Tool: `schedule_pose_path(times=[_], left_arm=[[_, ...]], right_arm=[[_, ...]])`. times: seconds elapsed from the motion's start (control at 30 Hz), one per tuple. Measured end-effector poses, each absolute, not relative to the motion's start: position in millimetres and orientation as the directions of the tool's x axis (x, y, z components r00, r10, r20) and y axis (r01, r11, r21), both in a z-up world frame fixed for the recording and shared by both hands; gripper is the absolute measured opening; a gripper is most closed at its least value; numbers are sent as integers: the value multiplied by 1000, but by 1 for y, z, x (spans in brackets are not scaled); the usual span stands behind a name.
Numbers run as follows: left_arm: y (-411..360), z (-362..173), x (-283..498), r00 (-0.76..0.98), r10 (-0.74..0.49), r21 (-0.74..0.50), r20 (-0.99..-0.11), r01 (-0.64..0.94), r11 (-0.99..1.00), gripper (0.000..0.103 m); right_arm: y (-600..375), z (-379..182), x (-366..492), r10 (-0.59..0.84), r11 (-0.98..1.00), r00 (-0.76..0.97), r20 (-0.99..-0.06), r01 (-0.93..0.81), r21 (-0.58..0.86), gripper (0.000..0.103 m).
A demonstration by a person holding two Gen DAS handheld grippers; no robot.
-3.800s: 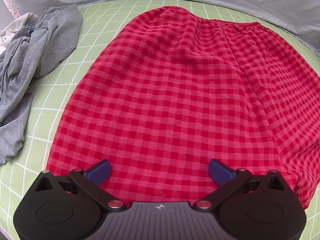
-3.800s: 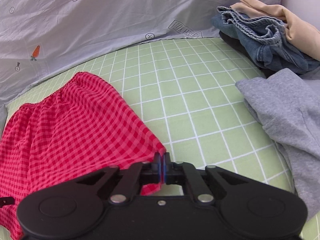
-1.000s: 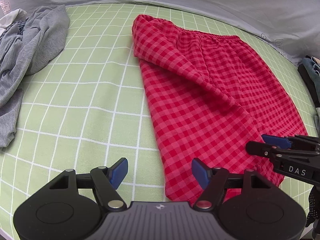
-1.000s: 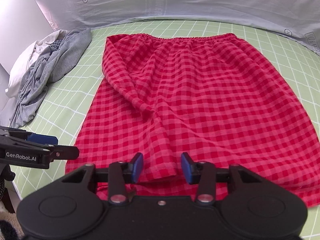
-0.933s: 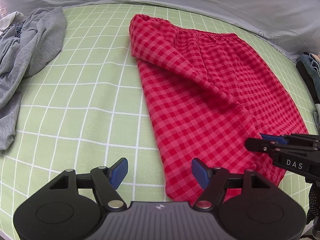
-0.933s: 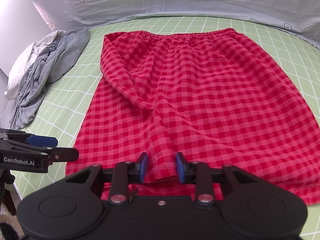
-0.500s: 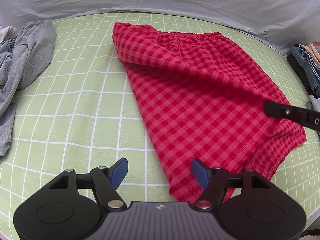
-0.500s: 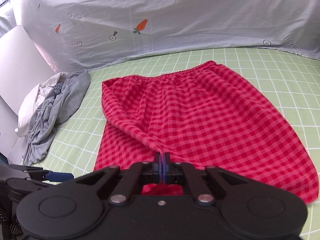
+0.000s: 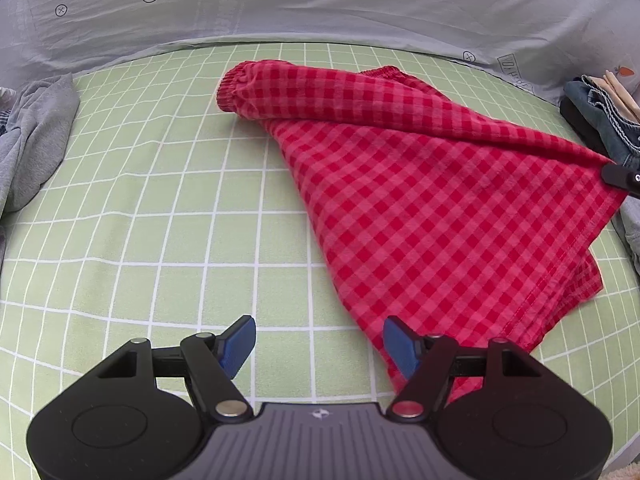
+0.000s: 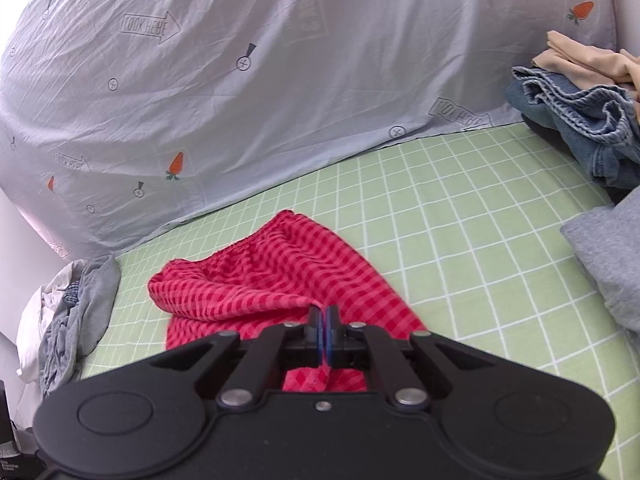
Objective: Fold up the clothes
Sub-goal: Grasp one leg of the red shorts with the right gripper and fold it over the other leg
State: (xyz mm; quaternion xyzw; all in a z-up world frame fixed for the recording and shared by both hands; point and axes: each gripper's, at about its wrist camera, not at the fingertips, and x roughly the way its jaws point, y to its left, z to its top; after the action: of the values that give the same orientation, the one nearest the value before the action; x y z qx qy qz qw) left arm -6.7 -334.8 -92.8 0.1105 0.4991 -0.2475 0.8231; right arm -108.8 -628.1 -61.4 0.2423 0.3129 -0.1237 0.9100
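A red checked skirt [image 9: 432,184] lies on the green grid mat [image 9: 160,200], its elastic waistband at the far side. My right gripper [image 10: 324,320] is shut on the skirt's hem edge [image 10: 280,280] and holds it lifted and pulled across to the right; its tip shows at the right edge of the left wrist view [image 9: 622,176]. My left gripper [image 9: 318,340] is open and empty, low over the mat, with its right finger by the skirt's near hem corner.
A grey garment pile [image 9: 32,136] lies at the left; it also shows in the right wrist view [image 10: 76,312]. Folded jeans and a beige garment [image 10: 580,96] are stacked at the right, with a grey garment [image 10: 608,252] nearer. A printed grey sheet [image 10: 280,80] hangs behind.
My right gripper closed on the skirt's hem, then lifted and carried it to the right, folding the left part over. My left gripper stayed open and the view shifted right.
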Motion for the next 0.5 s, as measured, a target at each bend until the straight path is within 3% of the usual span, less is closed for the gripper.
schedule_pose_path(times=[0.37,0.43,0.5], left_arm=[[-363,-97,-4,377,-243,2,-894,545,838,72],[-362,-98,-4,369,-239,2,-898,546,837,72],[-361,-99,-3,363,-235,0,-902,545,839,72]], right_arm=[[-652,-120,-116,-128,912,551,-825,392,120,5],[-651,-124,-117,-145,913,542,-827,396,99,16],[-650,-127,-118,-162,910,543,-824,406,88,35]])
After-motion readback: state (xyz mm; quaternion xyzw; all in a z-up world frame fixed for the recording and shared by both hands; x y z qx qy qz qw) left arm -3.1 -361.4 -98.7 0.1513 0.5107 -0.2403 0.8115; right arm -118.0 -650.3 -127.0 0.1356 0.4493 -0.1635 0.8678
